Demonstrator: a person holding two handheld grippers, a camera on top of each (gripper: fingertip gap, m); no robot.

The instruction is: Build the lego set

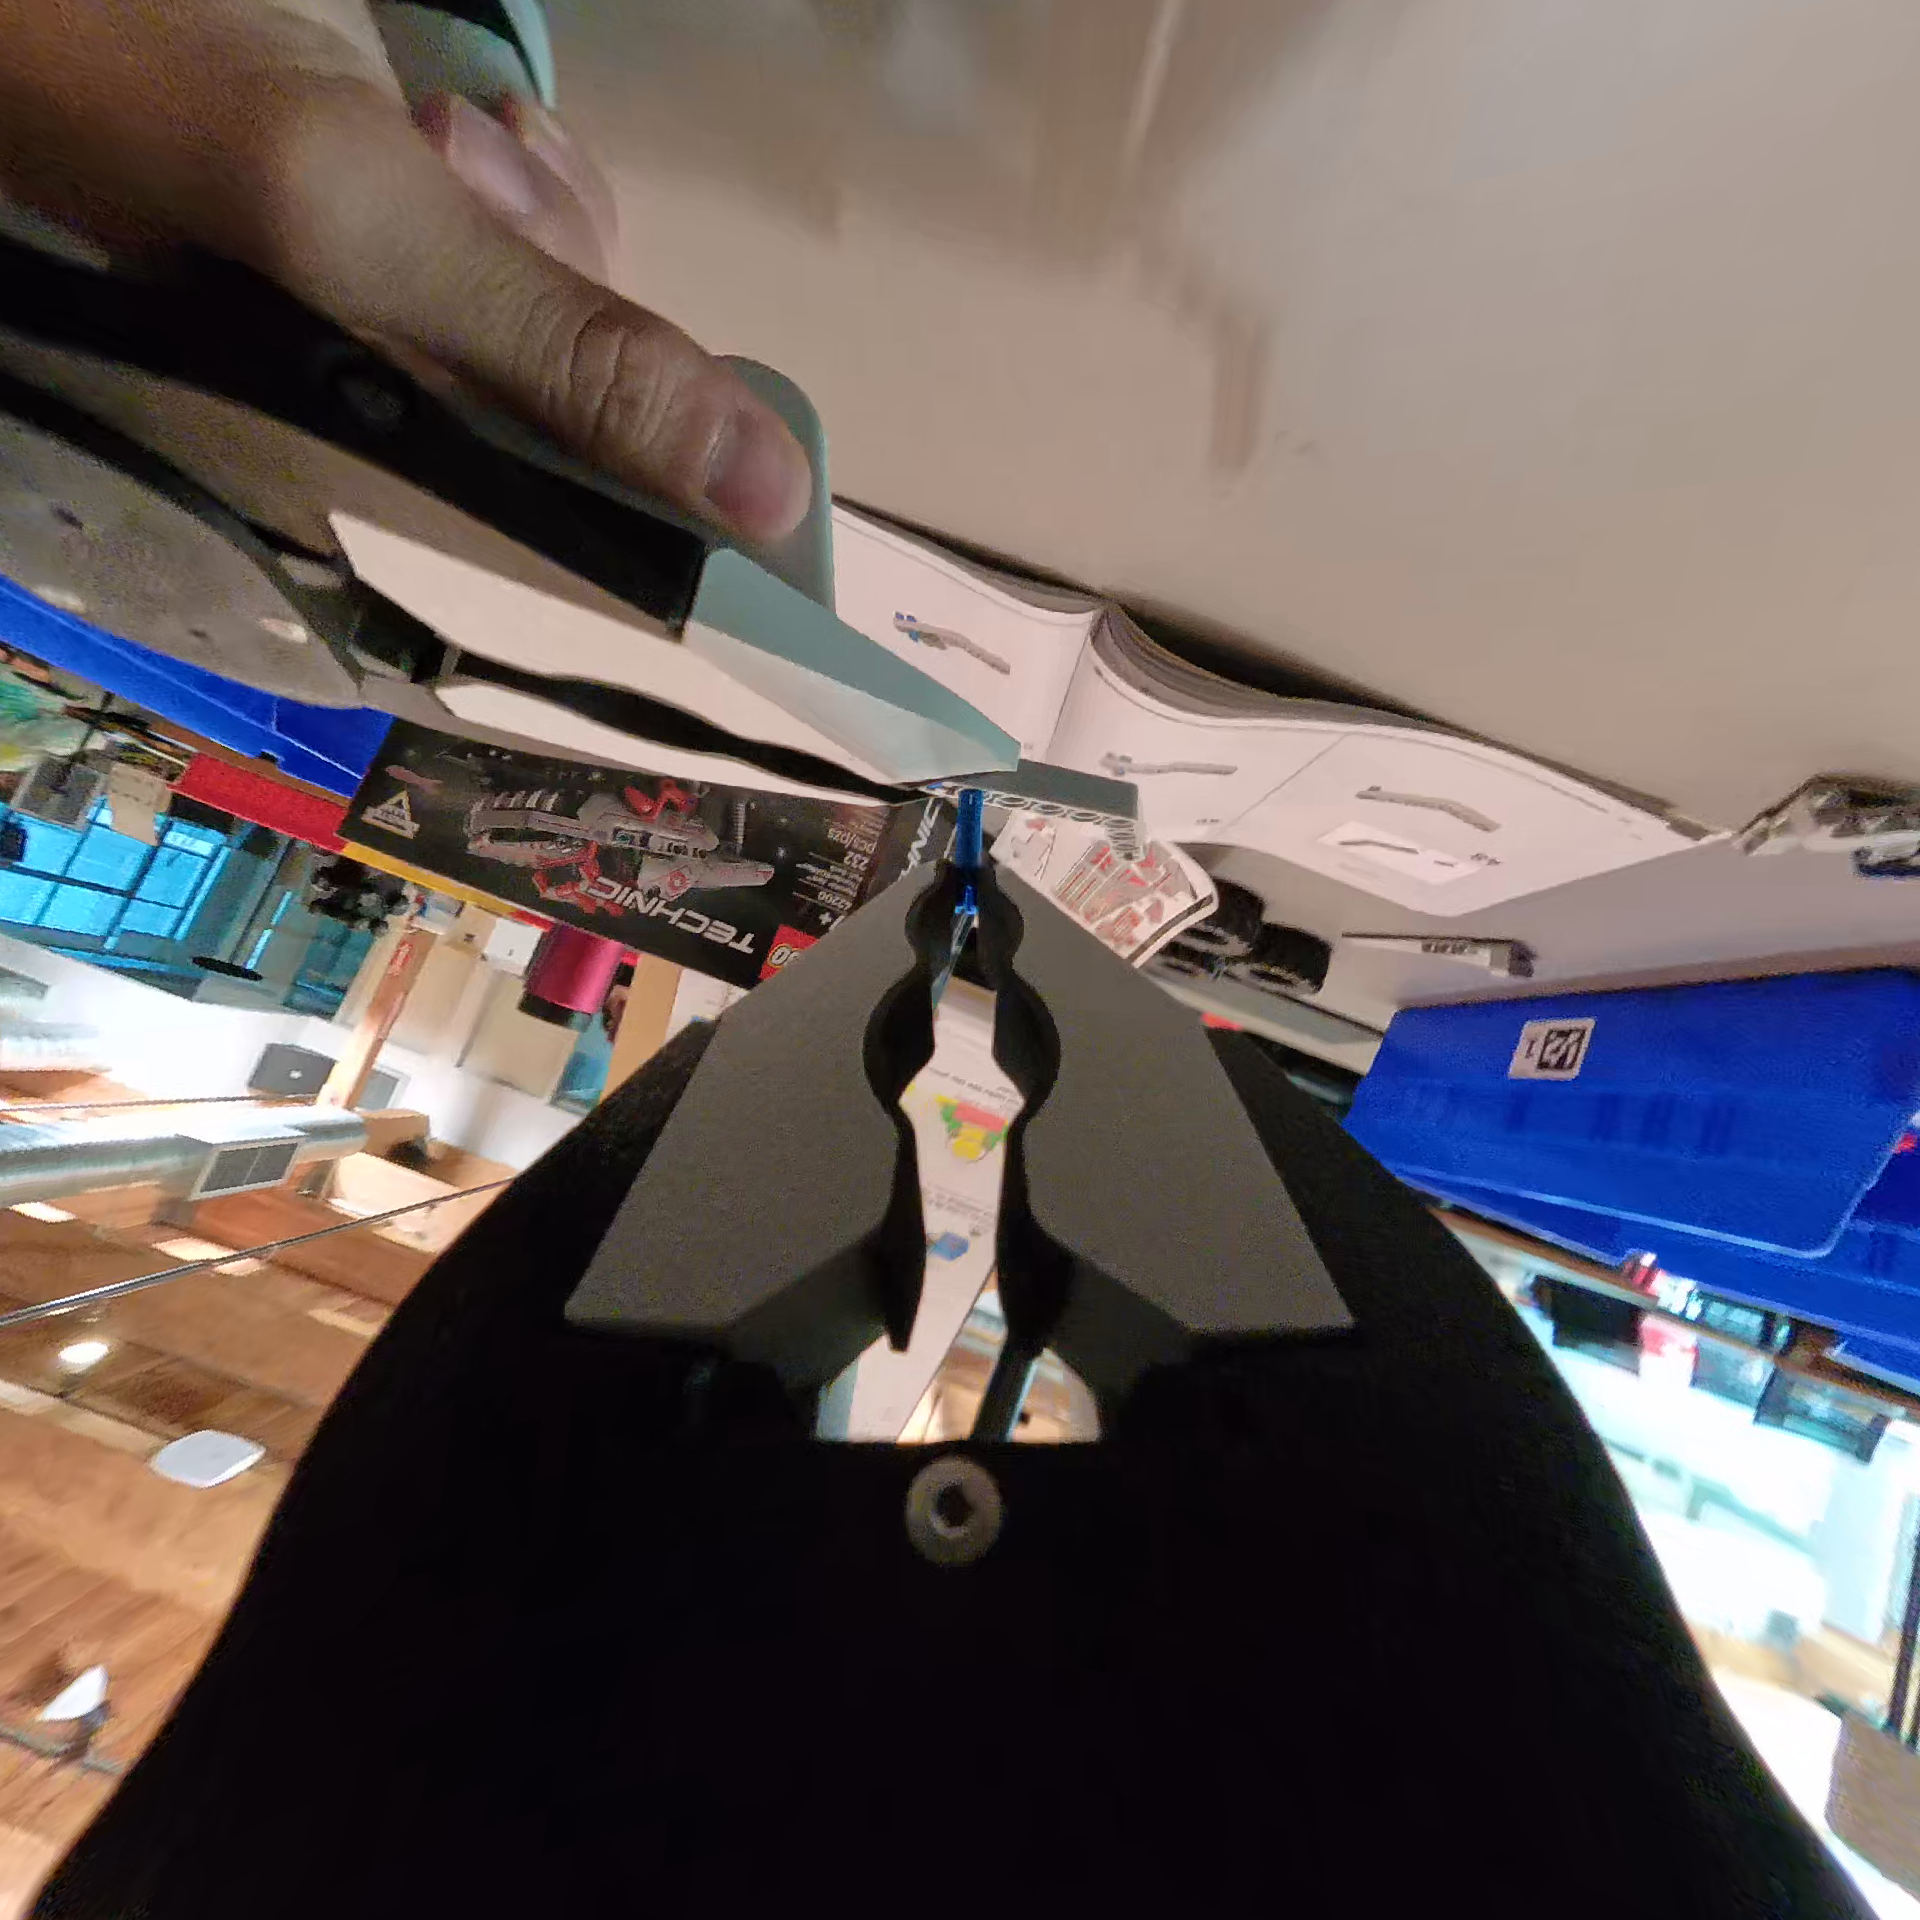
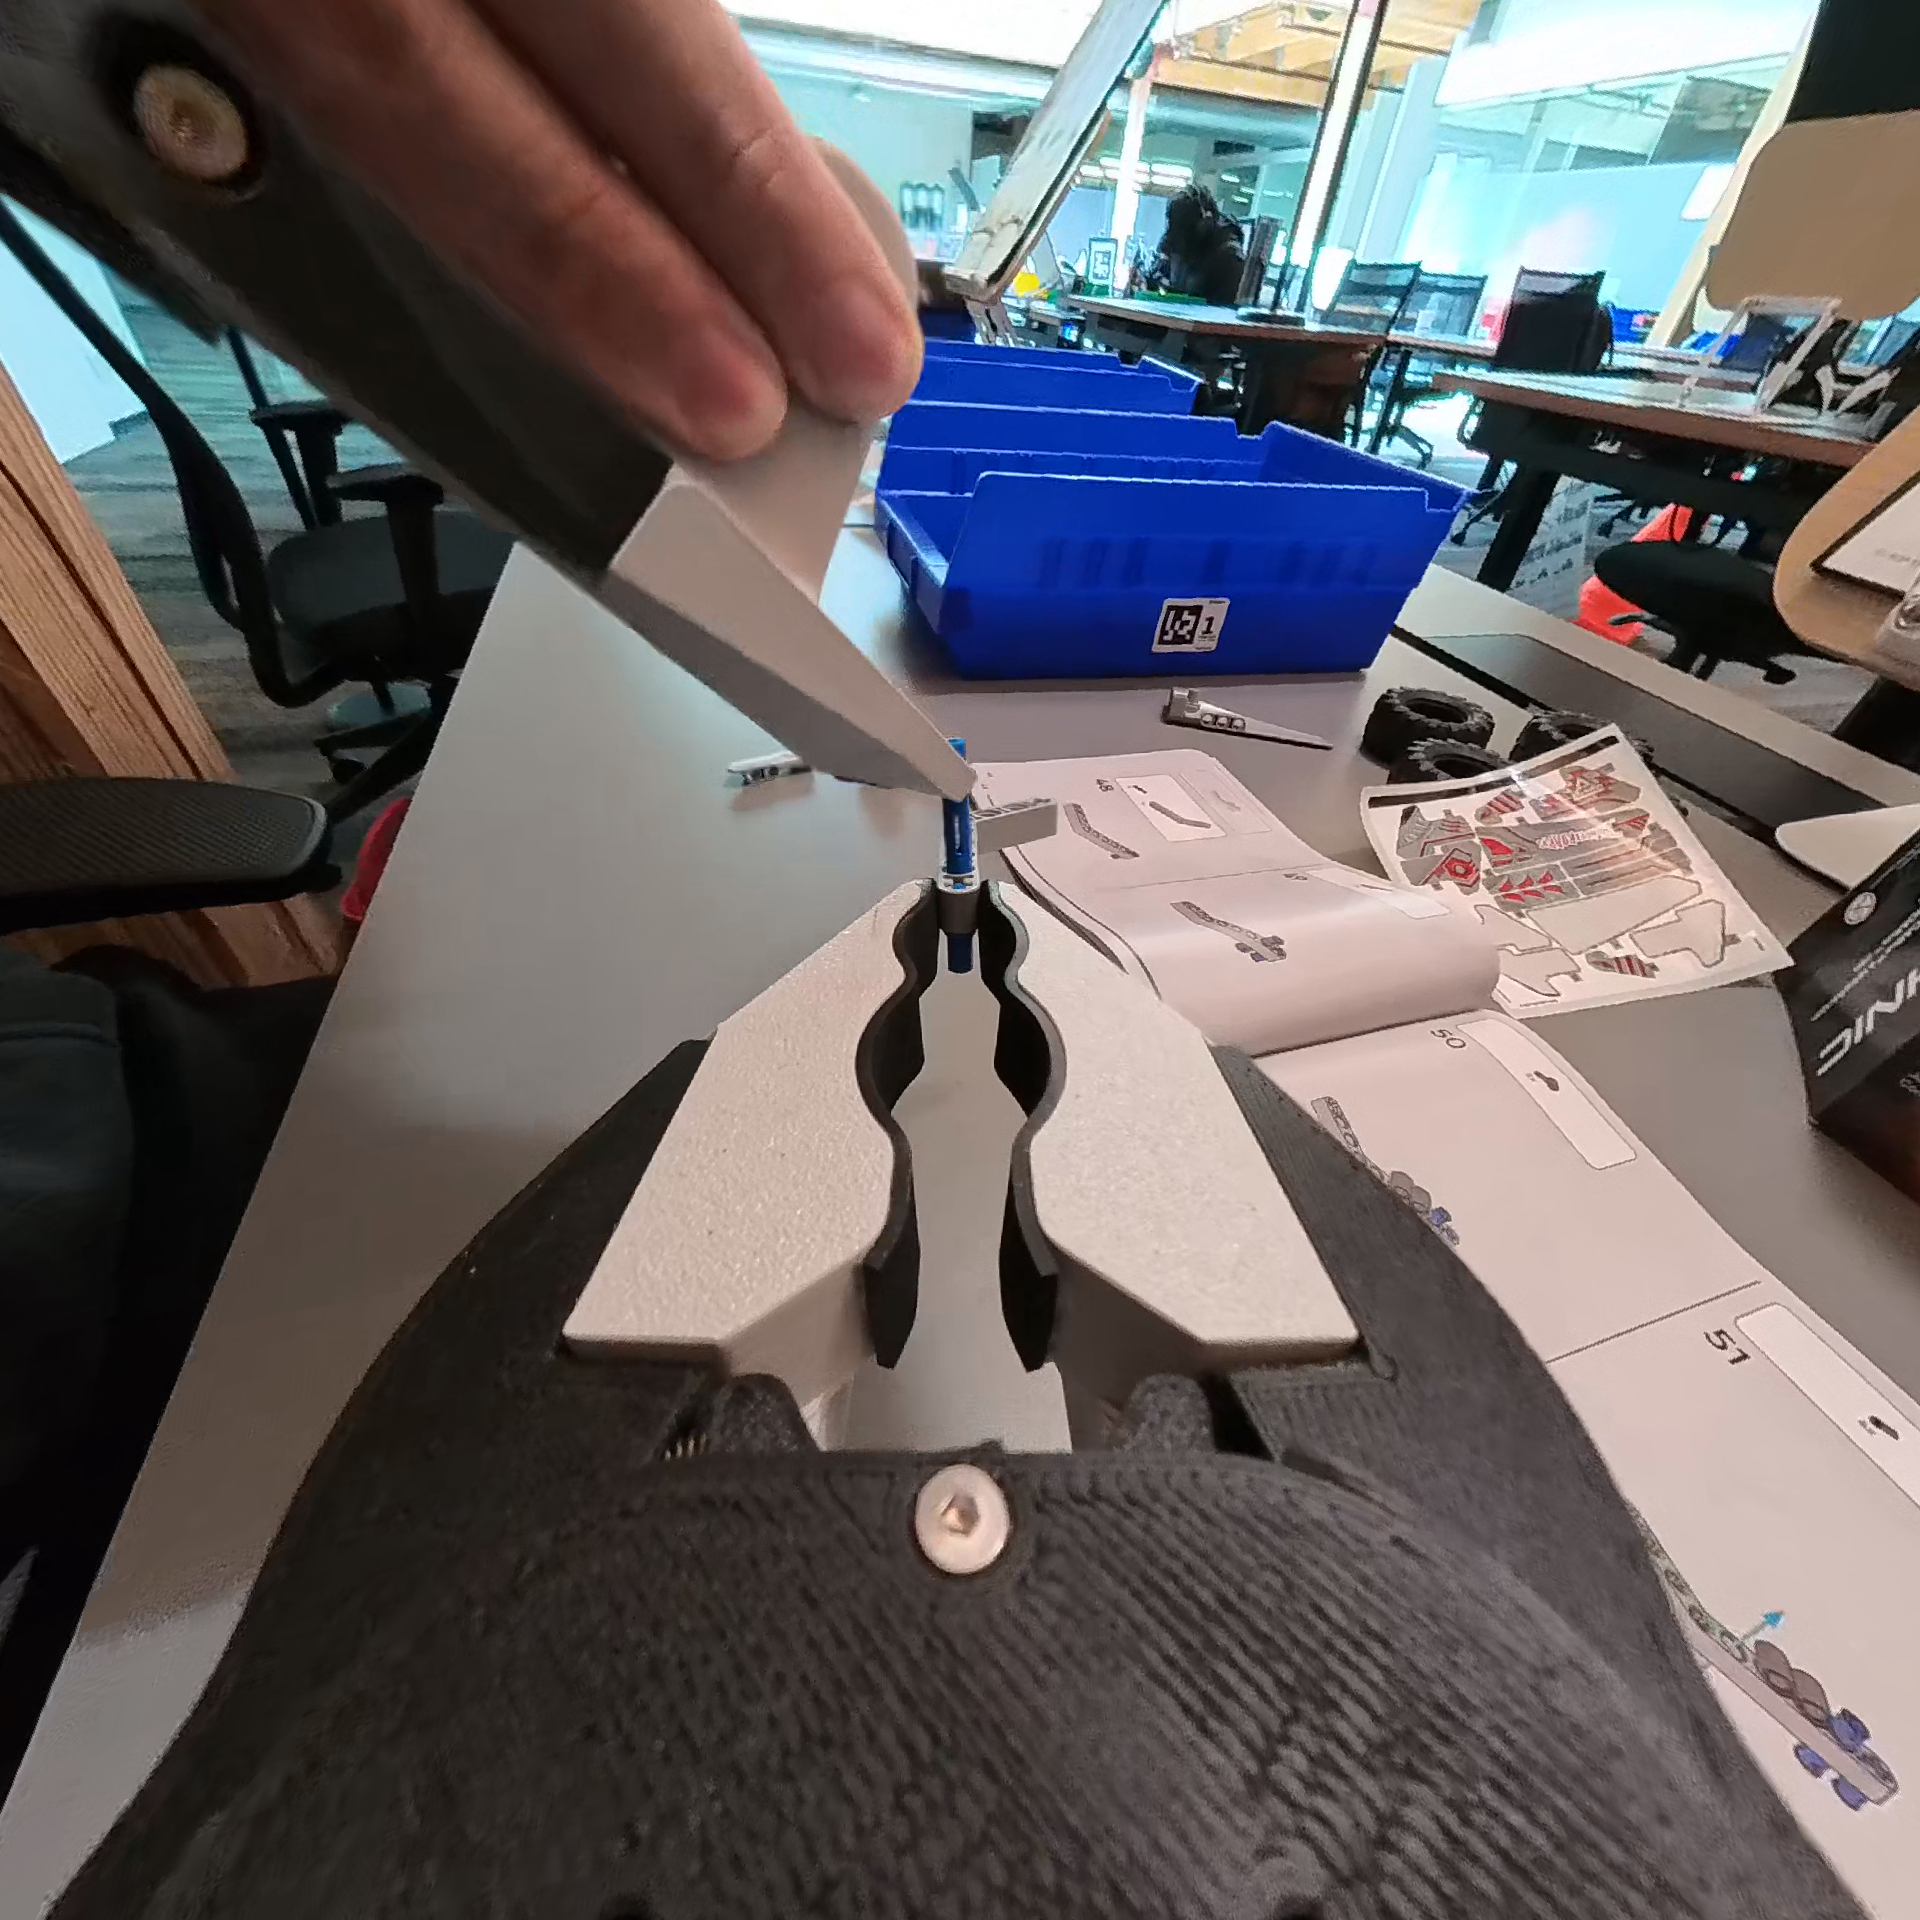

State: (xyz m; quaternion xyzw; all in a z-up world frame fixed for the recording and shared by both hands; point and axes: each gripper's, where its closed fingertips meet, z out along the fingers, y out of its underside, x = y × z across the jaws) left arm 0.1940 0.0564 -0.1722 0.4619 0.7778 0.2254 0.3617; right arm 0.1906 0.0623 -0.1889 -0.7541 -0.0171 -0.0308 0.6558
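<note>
My left gripper [image 1: 966, 891] is shut on a thin blue pin [image 1: 968, 831] and holds it by one end. My right gripper [image 2: 958, 906] is shut on a grey beam [image 2: 1023, 821], which sticks out past its tips above the grey table [image 2: 582, 831]. The blue pin [image 2: 956, 826] meets the beam at its near end, and a bit of blue shows between the right fingers. In the left wrist view, which is upside down, the right gripper [image 1: 961, 767] comes in from the left with the beam [image 1: 1081, 795]. In the right wrist view the left gripper [image 2: 951, 779] comes in from the upper left.
An open instruction booklet [image 2: 1247, 935] lies just behind the grippers, with a sticker sheet [image 2: 1558, 873] and a black box [image 2: 1860, 997] to its right. Blue bins [image 2: 1143, 561] stand at the back. Black tyres [image 2: 1423, 727] and loose grey pieces [image 2: 1236, 722] lie near them. Both grippers' tips are close together, under 4 cm apart.
</note>
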